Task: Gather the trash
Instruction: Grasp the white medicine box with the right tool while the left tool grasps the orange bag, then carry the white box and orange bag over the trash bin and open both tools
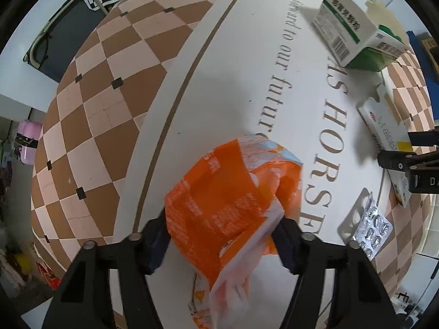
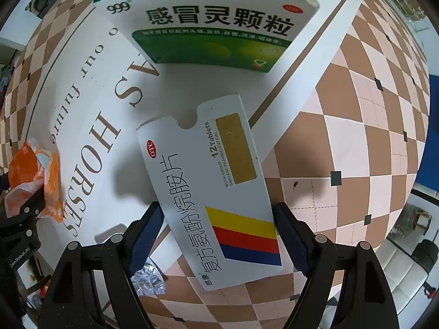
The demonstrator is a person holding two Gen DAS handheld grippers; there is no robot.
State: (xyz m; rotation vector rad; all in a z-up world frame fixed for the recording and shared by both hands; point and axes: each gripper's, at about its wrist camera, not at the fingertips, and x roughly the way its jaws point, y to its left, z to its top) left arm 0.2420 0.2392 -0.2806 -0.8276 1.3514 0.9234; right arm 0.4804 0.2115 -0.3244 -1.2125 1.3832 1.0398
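Note:
My left gripper (image 1: 219,235) is shut on a crumpled orange and white wrapper (image 1: 227,200), held just above the white table (image 1: 233,68). The wrapper also shows in the right wrist view (image 2: 33,175). My right gripper (image 2: 216,233) is shut on a flat white tablet box (image 2: 208,186) with yellow, red and blue stripes, held over the table's edge. That box also shows in the left wrist view (image 1: 384,128). A green and white medicine box (image 2: 214,22) lies on the table beyond it, also in the left wrist view (image 1: 354,27). A silver blister pack (image 1: 367,227) lies on the table near the edge.
The white table carries large grey lettering and a brown border line (image 1: 175,104). Around it is a brown and cream checkered floor (image 2: 356,137). A dark mat (image 1: 63,35) and a pink container (image 1: 27,139) lie at the far left. Clutter lies on the floor at lower left.

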